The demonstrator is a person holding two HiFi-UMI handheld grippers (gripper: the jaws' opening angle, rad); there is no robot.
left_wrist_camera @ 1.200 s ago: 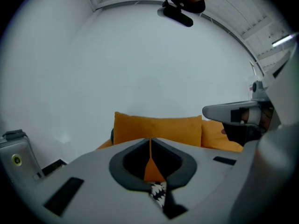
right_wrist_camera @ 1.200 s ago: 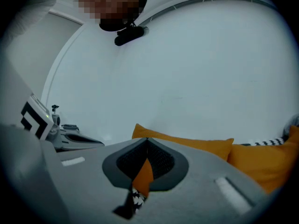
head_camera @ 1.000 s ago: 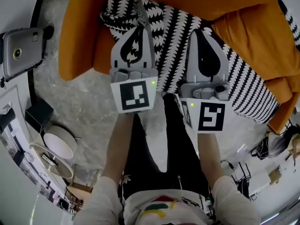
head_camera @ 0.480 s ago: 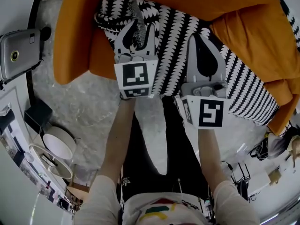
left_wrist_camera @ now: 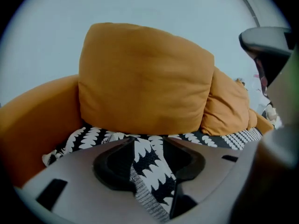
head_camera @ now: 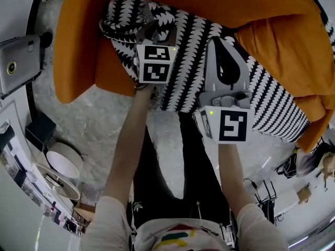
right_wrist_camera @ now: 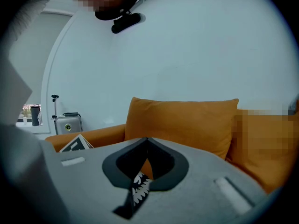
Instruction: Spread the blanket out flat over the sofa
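A black-and-white patterned blanket (head_camera: 272, 93) lies along the seat of the orange sofa (head_camera: 78, 46), from the left armrest to the right end. My left gripper (head_camera: 156, 27) is over the blanket's left part and its jaws are opening. A hemmed strip of the blanket (left_wrist_camera: 149, 171) lies loose in the gap between them, pressed by neither pad. In the left gripper view, the left gripper (left_wrist_camera: 145, 143) faces a big orange back cushion (left_wrist_camera: 145, 78). My right gripper (head_camera: 224, 40) hovers over the blanket's middle with its tips together (right_wrist_camera: 147, 139). Blanket pattern (right_wrist_camera: 140, 185) shows below the tips.
A silver suitcase (head_camera: 18, 64) stands on the grey floor left of the sofa. A round white table (head_camera: 64, 161) with small items is at lower left. Bags and cables (head_camera: 293, 166) lie at right. The person's legs stand in front of the sofa's middle.
My left gripper has moved forward toward the sofa's back-left and opened, letting go of the blanket strip it held. The blanket's left end now lies further left. My right gripper has barely moved.
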